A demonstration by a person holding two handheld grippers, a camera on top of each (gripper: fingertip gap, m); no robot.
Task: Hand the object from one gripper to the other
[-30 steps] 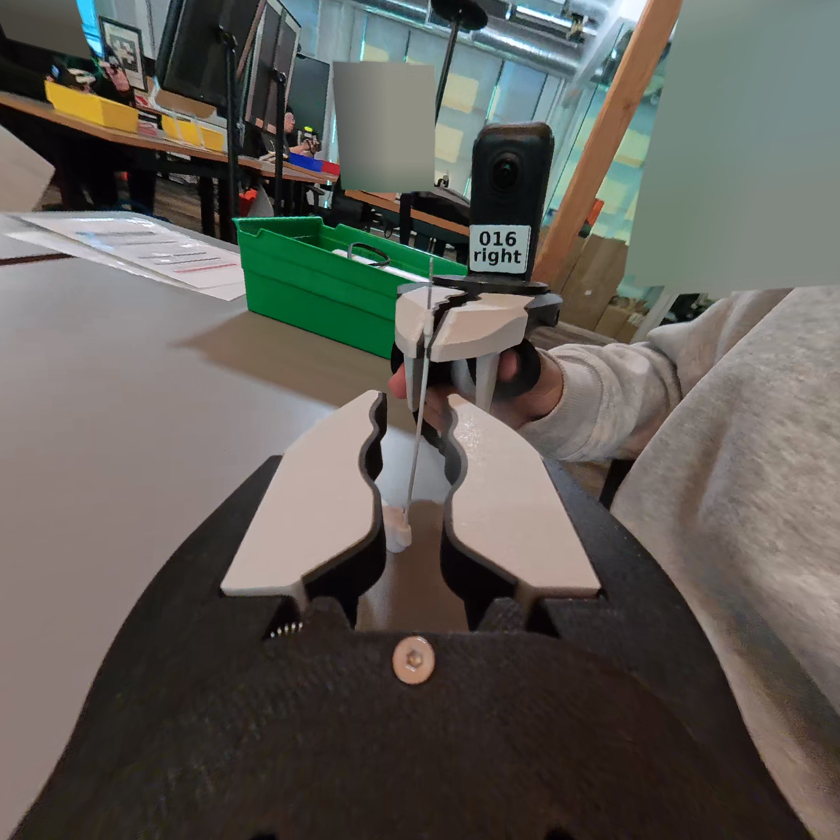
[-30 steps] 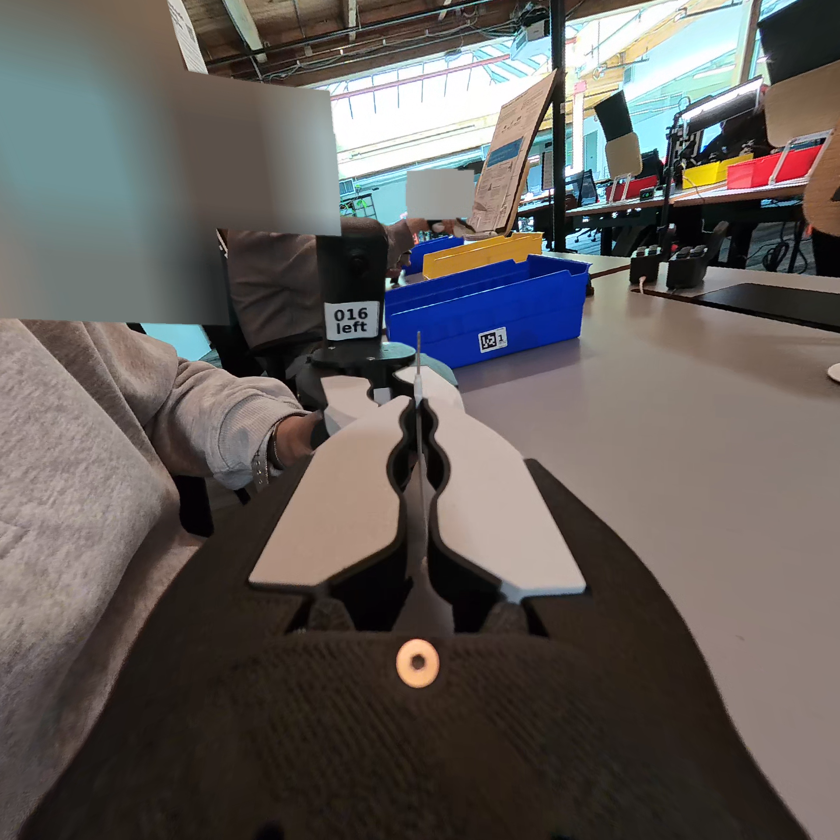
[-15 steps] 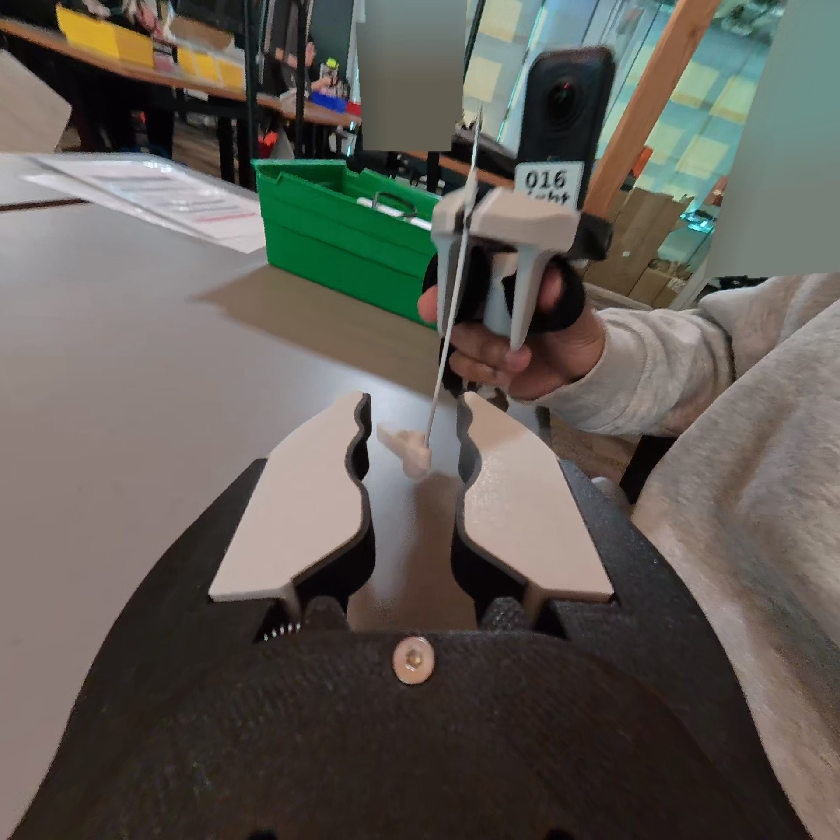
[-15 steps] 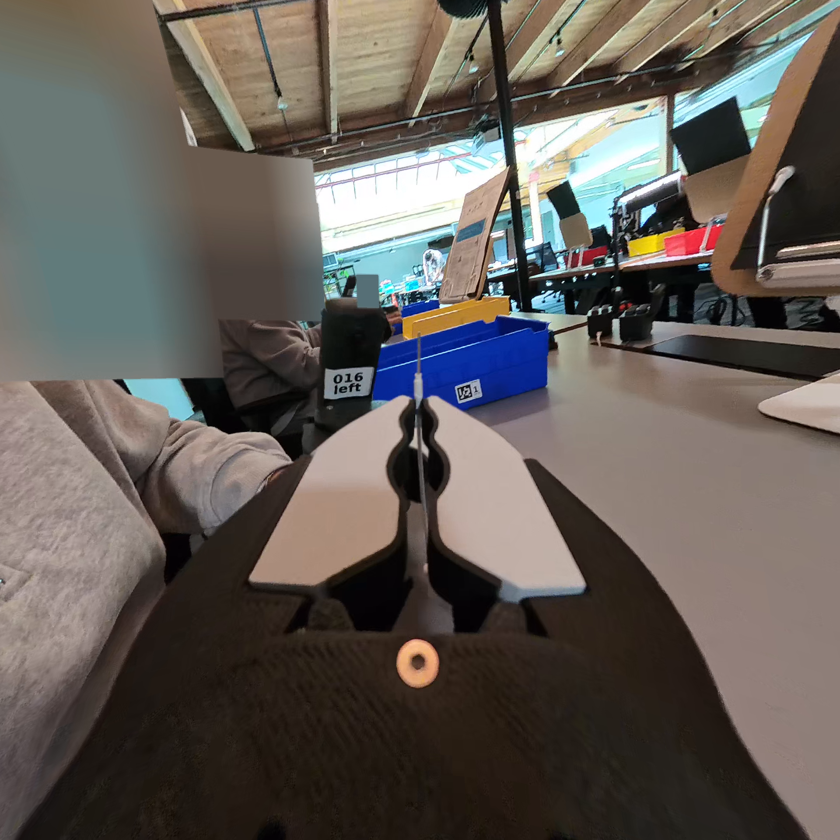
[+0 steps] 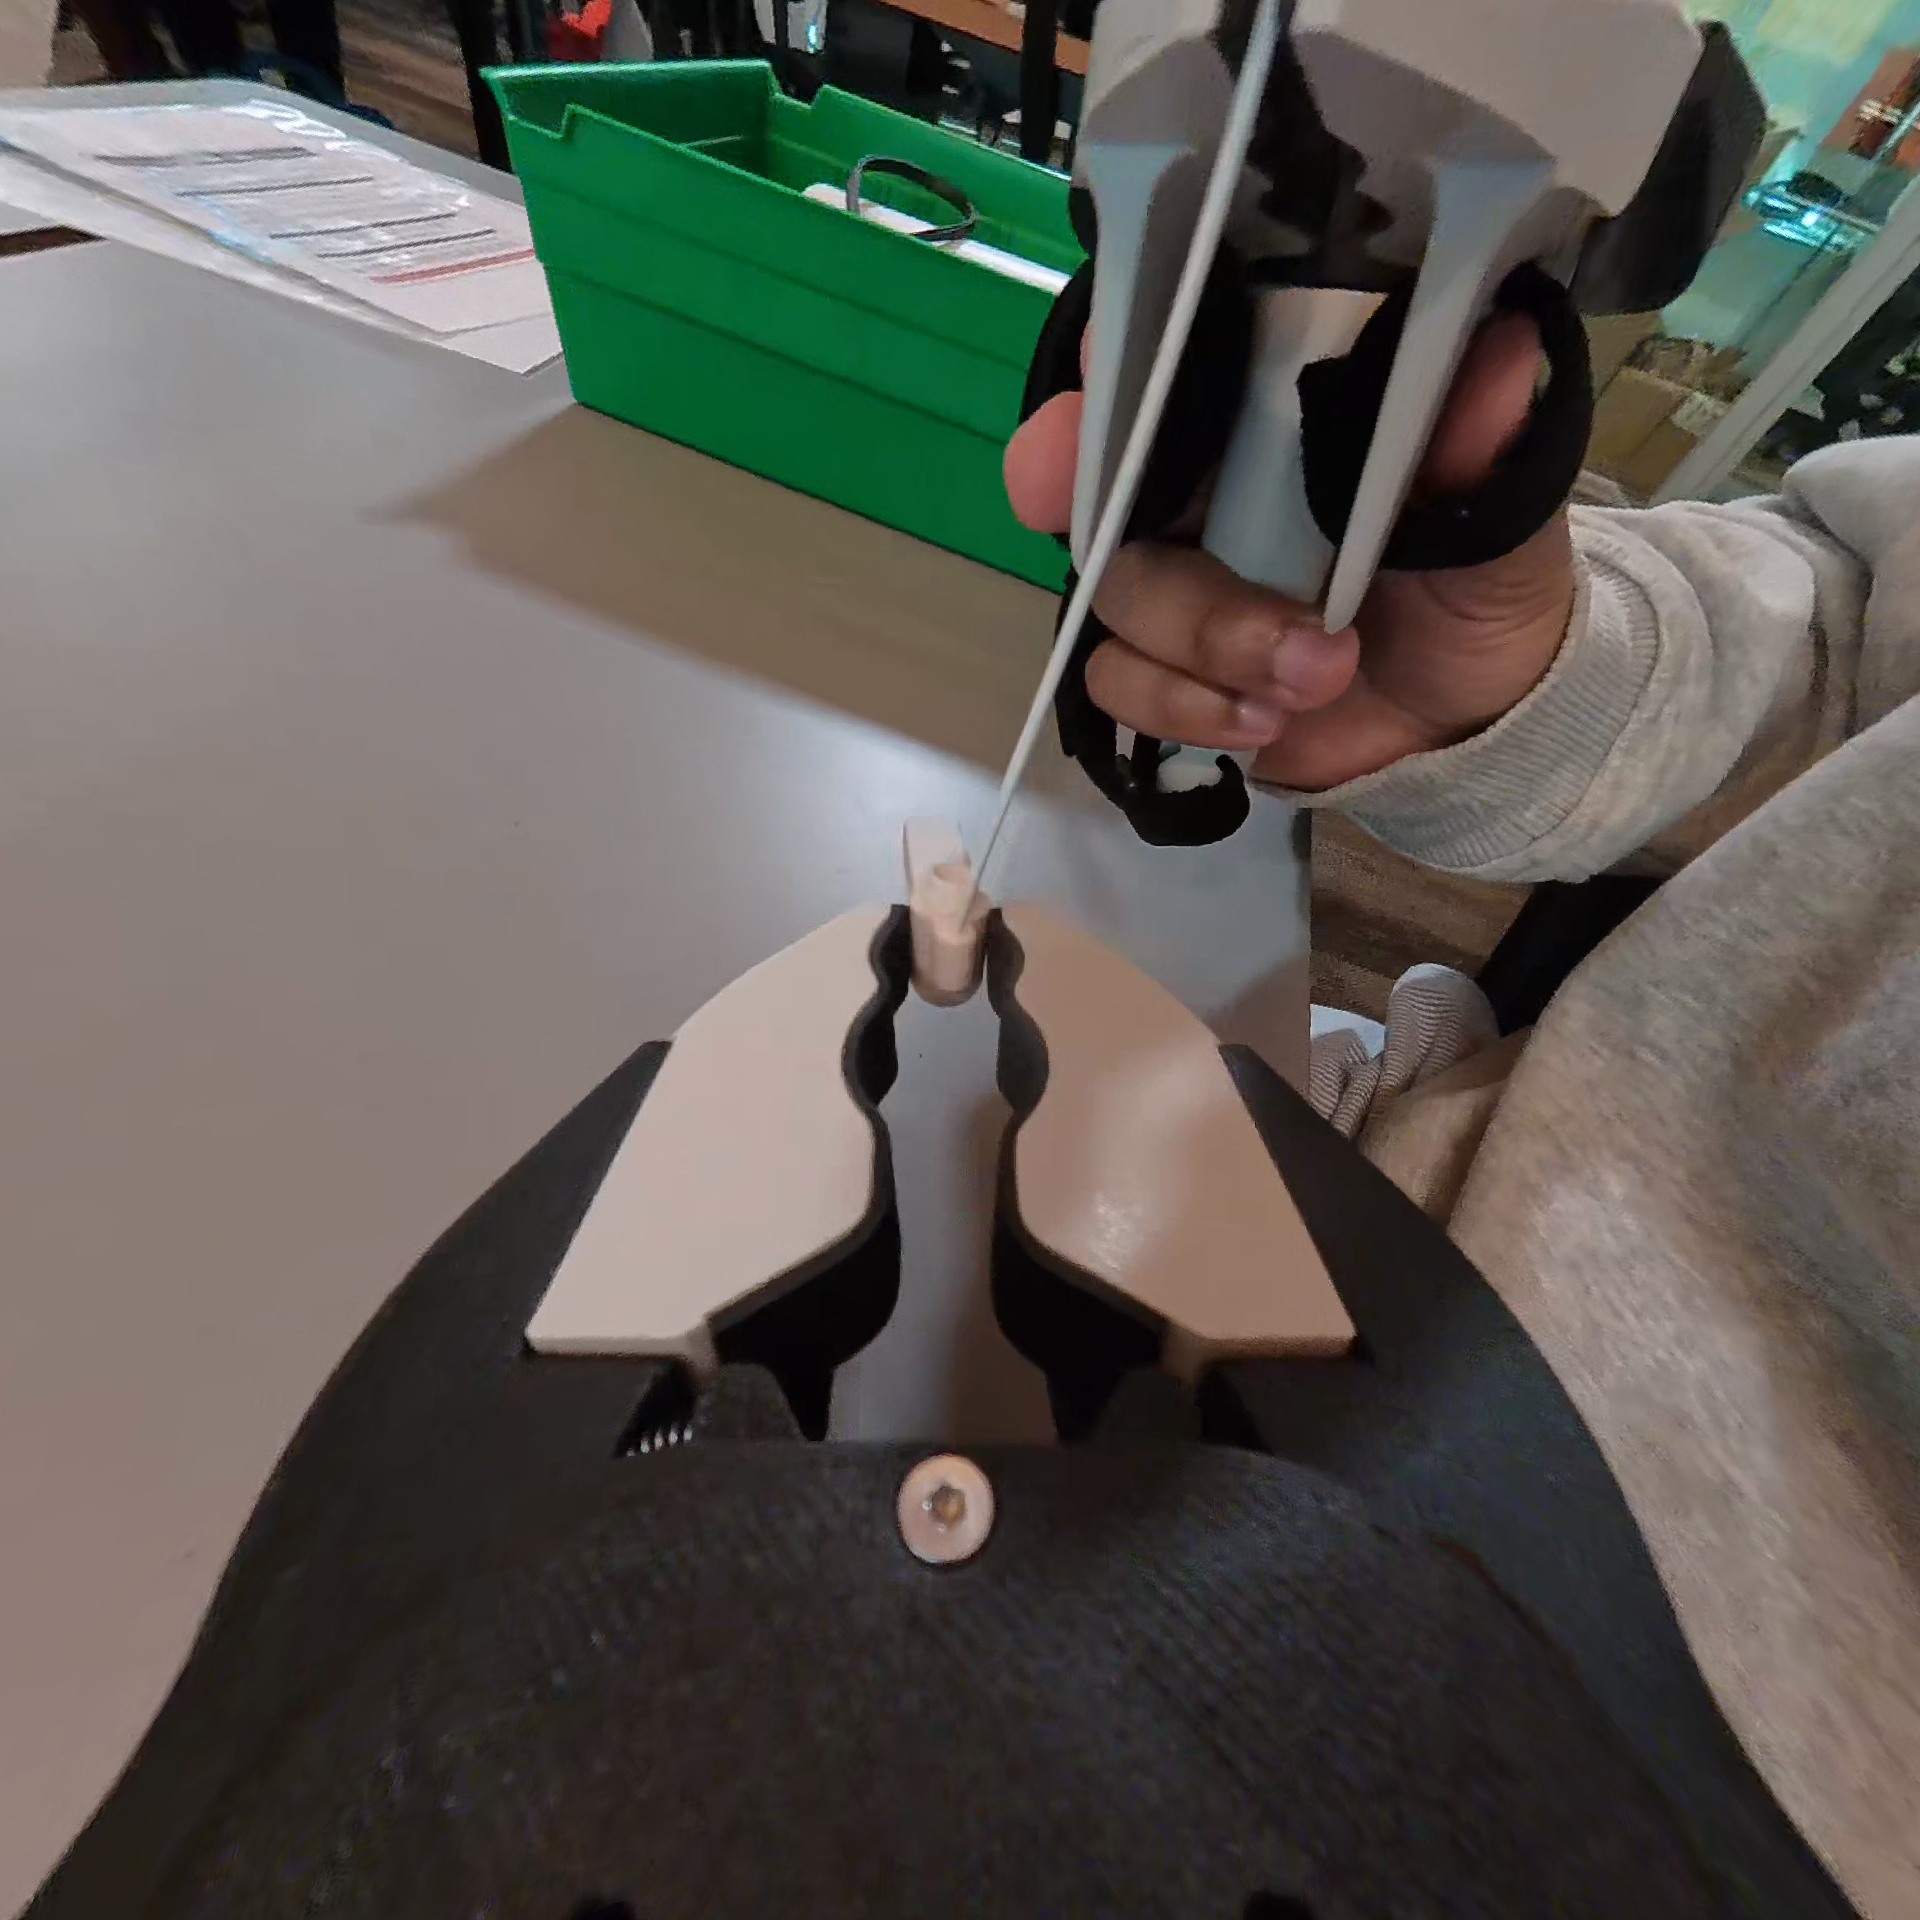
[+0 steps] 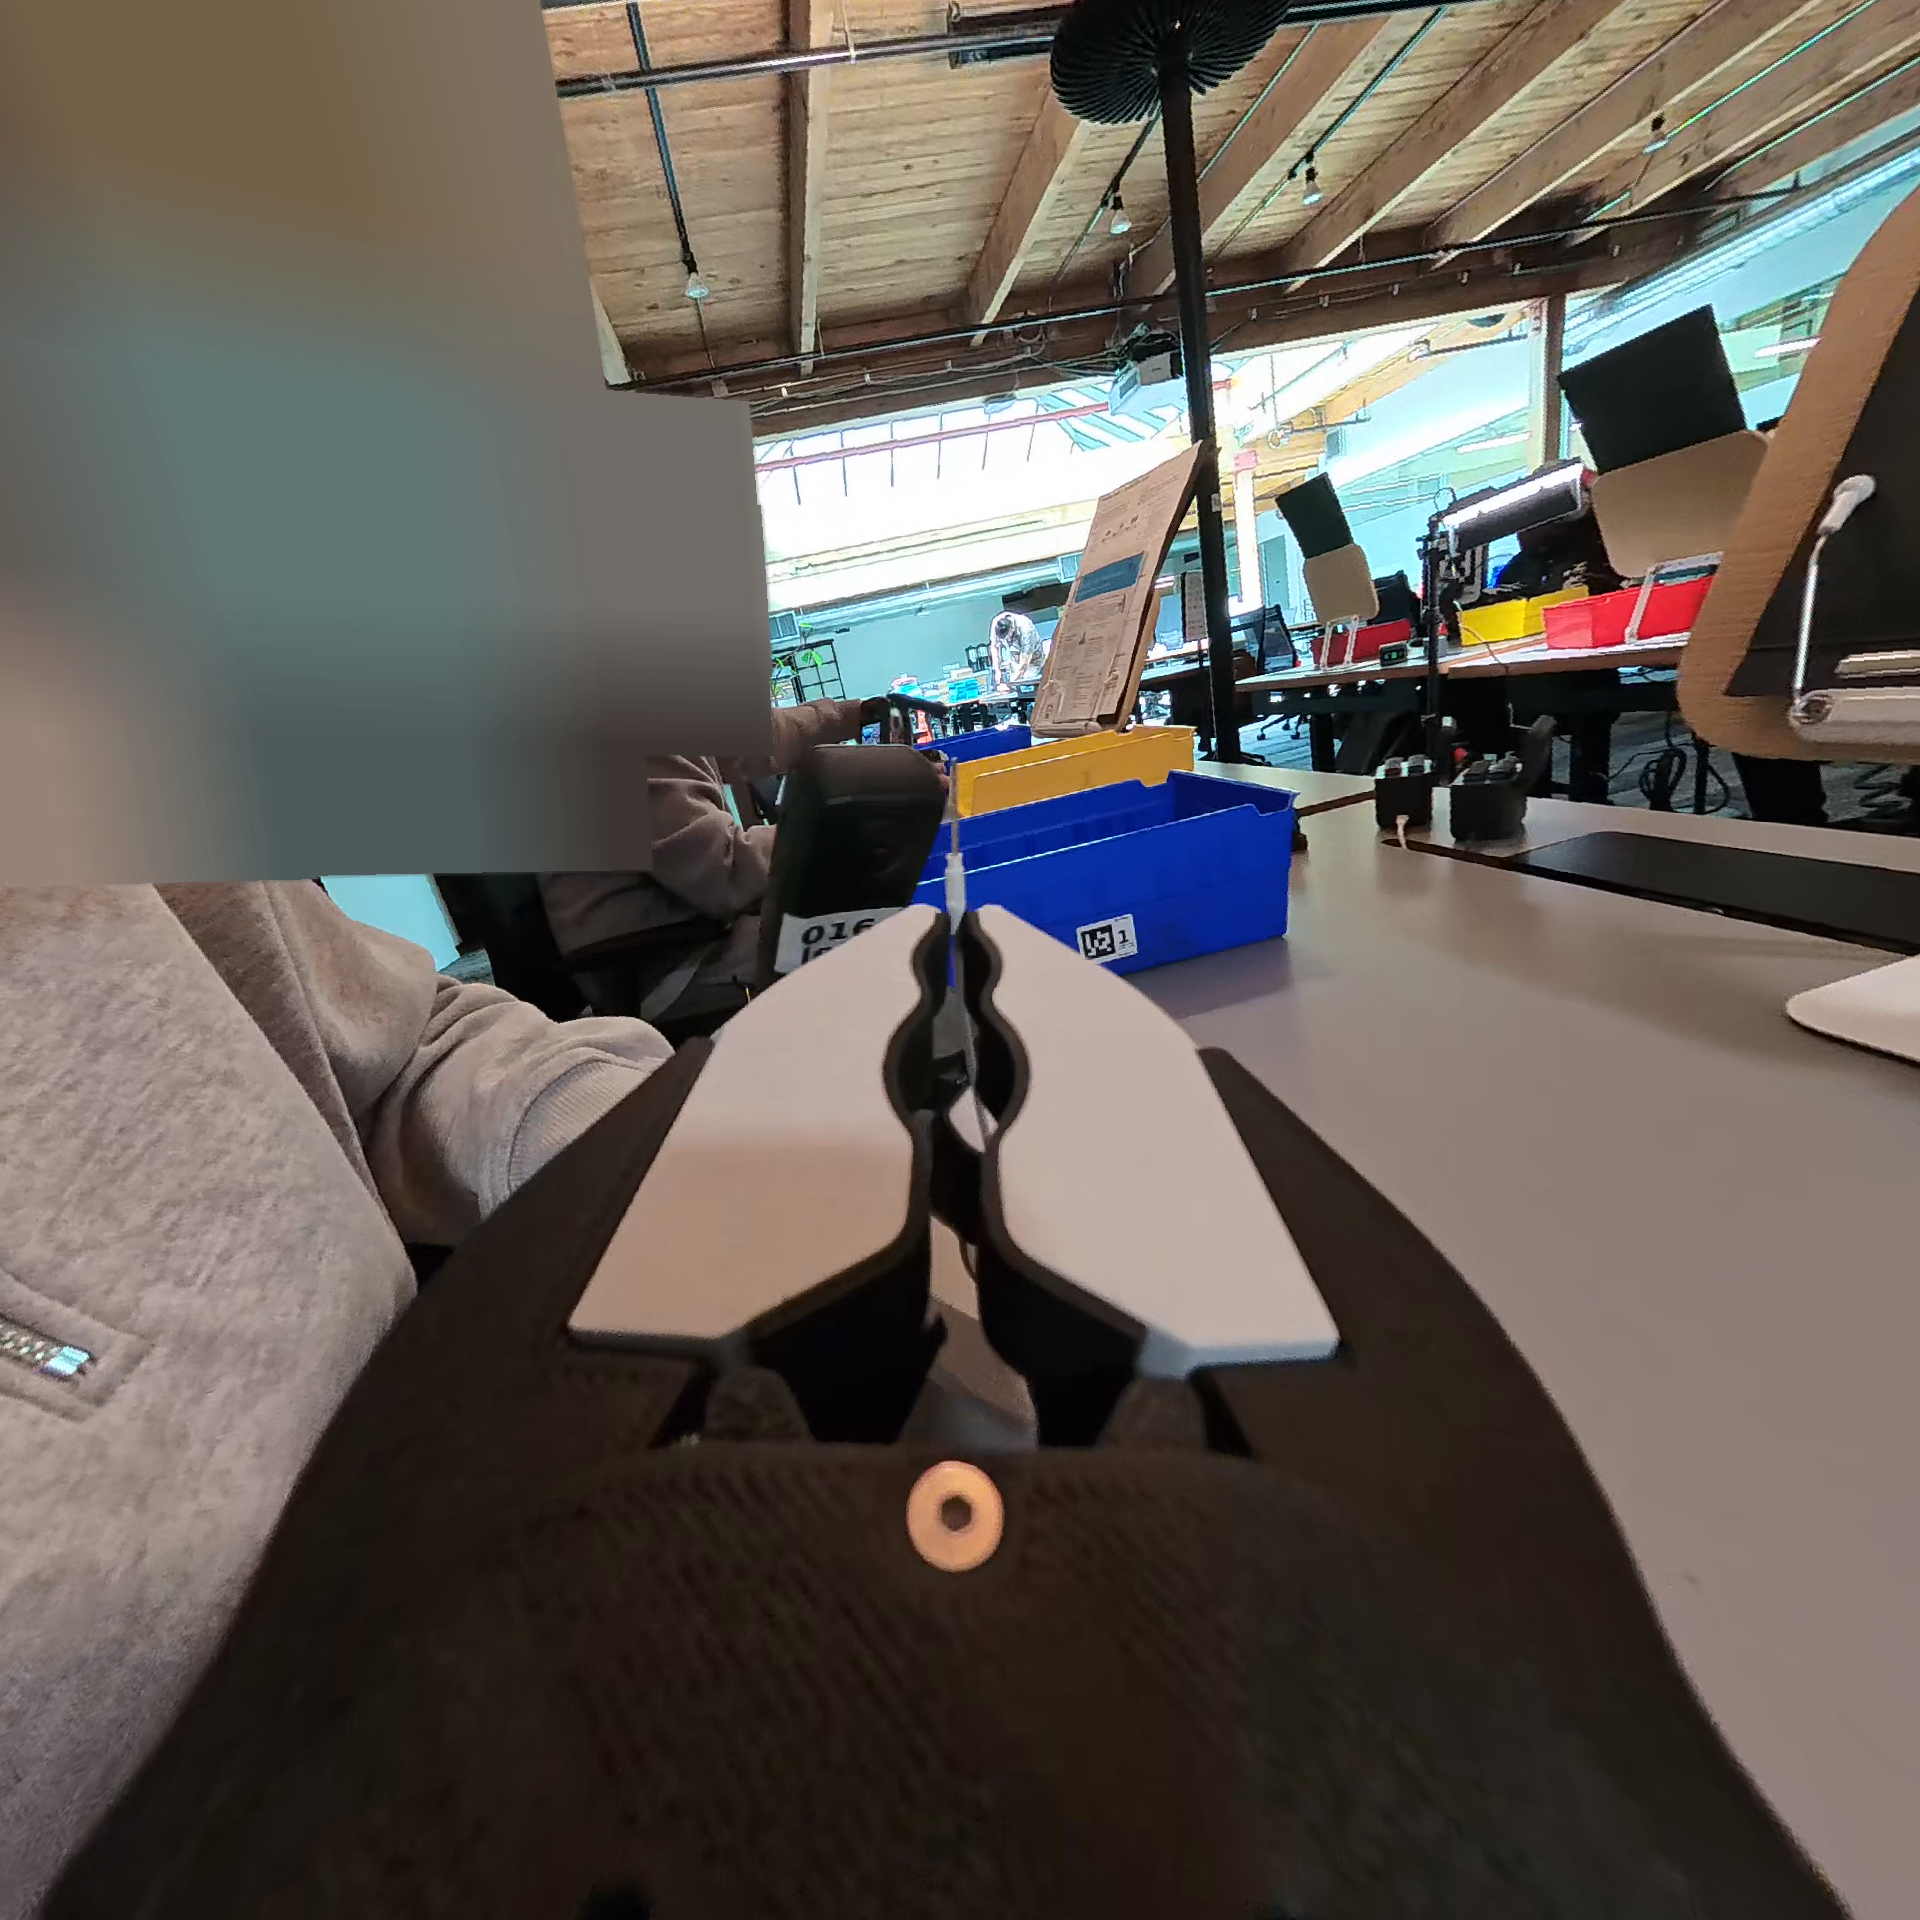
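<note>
Both grippers have the thin white plastic stick with the small cream block at its end (image 5: 1101,499) at once. Up high, the right gripper (image 6: 961,940) pinches the shaft, fingers drawn together on it. Lower down, off the desk's (image 5: 312,675) near edge, the left gripper (image 5: 943,930) has its tips clamped on the block. That's the handover at its midpoint, I'd say. Next, the right fingers need to part and back away along the shaft without tugging it.
</note>
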